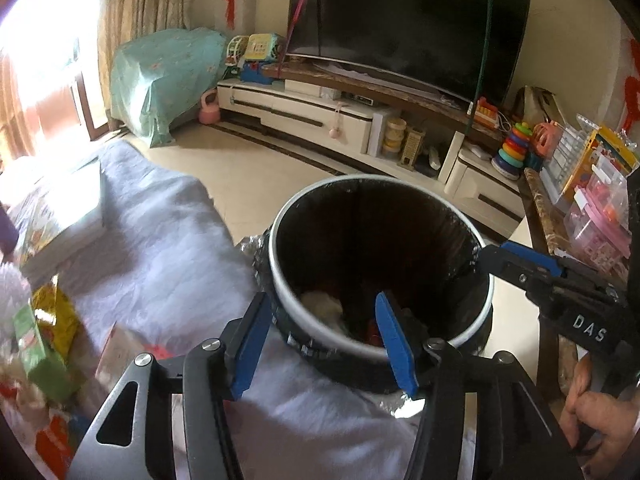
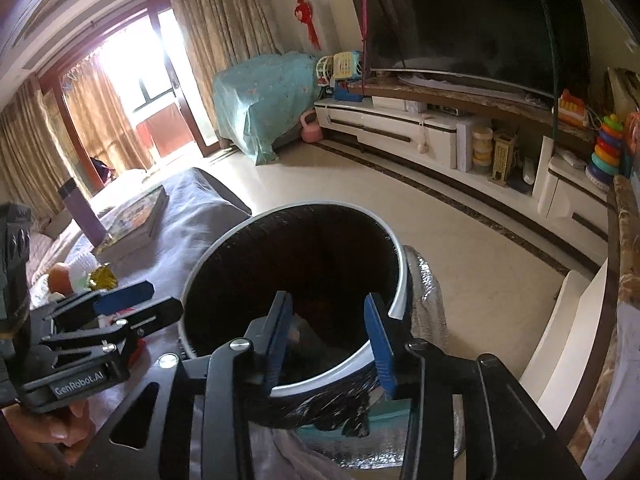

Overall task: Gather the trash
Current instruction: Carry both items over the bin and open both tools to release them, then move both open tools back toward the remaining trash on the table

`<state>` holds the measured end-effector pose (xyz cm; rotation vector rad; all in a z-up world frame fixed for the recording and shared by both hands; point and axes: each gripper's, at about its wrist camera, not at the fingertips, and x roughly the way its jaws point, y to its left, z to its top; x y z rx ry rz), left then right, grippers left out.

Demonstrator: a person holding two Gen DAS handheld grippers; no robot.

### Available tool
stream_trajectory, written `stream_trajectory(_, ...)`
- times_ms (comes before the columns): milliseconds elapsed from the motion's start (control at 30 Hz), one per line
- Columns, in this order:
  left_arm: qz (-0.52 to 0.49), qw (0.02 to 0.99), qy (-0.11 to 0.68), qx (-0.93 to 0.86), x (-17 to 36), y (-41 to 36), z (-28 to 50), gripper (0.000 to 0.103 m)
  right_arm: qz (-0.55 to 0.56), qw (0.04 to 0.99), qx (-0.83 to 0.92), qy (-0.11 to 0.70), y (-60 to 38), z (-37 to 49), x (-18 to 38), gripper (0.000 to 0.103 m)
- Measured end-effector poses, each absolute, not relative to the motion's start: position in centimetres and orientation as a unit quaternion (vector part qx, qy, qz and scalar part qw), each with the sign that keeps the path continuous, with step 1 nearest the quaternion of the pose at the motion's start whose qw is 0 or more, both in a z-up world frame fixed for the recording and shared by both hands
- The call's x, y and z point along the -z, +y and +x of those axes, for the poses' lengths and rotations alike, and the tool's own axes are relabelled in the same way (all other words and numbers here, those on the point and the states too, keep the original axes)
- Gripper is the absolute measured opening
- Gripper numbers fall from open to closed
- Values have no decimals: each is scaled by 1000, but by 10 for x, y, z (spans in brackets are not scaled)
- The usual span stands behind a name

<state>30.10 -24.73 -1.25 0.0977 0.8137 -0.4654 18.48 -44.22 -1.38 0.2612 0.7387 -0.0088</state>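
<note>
A round trash bin [image 1: 289,306] with a white rim and black liner stands beside the blanket-covered table. My left gripper [image 1: 326,340] hangs over its near rim, open, with nothing between the blue pads. Inside the bin lie a white crumpled wad [image 1: 322,306] and something red [image 1: 374,332]. In the right wrist view my right gripper [image 2: 329,340] is open above the same bin [image 2: 400,296], and a greyish scrap [image 2: 296,334] shows just inside the left pad. Each gripper appears in the other's view: the right gripper [image 1: 492,260], the left gripper [image 2: 166,298].
On the blanket [image 1: 160,248] lie a green carton [image 1: 36,352], a gold wrapper [image 1: 56,316], a book [image 2: 136,216], a purple bottle [image 2: 82,216] and an orange [image 2: 60,276]. A side table with plastic boxes [image 1: 592,200] stands right. TV cabinet [image 2: 400,128] and TV are across the tiled floor.
</note>
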Motion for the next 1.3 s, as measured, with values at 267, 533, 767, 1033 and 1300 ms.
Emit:
stream_trajectory(267,17,894,398,203,15,-206,260,62,157,927,-20,339,-427,167,9,76)
stream_trajectory(533,-21,901,396,174,10,-148,220,65,171,924,-55,339,-395,155,13,88)
stream_trajectory(767,-50,908,387,150,2,-102,189,65,163,920,-87,345,-363,151,15,92)
stream_trajectory(1033,-57,913,384,128,2,-76,164,65,152,915,-120,354,-331,148,21,92)
stream_trajectory(1300,-73,915,383,103,1,-54,153,65,126,912,-149,362,-304,148,23,92)
